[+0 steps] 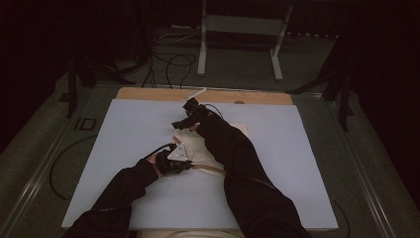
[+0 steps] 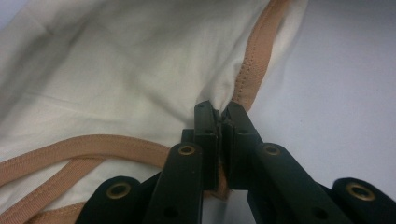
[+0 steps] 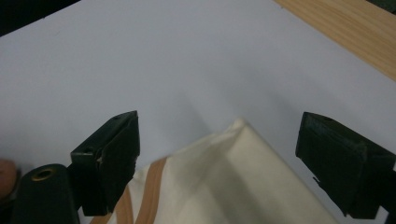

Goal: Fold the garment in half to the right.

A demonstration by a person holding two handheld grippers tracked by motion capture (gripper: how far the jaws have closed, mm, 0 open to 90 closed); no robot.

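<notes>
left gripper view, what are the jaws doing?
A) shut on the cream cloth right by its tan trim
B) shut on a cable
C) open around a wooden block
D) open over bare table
A: the left gripper has its jaws pressed together on a pinch of the cream cloth, right beside the tan trim that runs along the cloth's edge.

Pale blue rectangular table mat [image 1: 124, 148] covers a light wooden tabletop [image 1: 148, 93], and a cream cloth garment with tan trim [image 1: 198, 145] lies right on it.
</notes>
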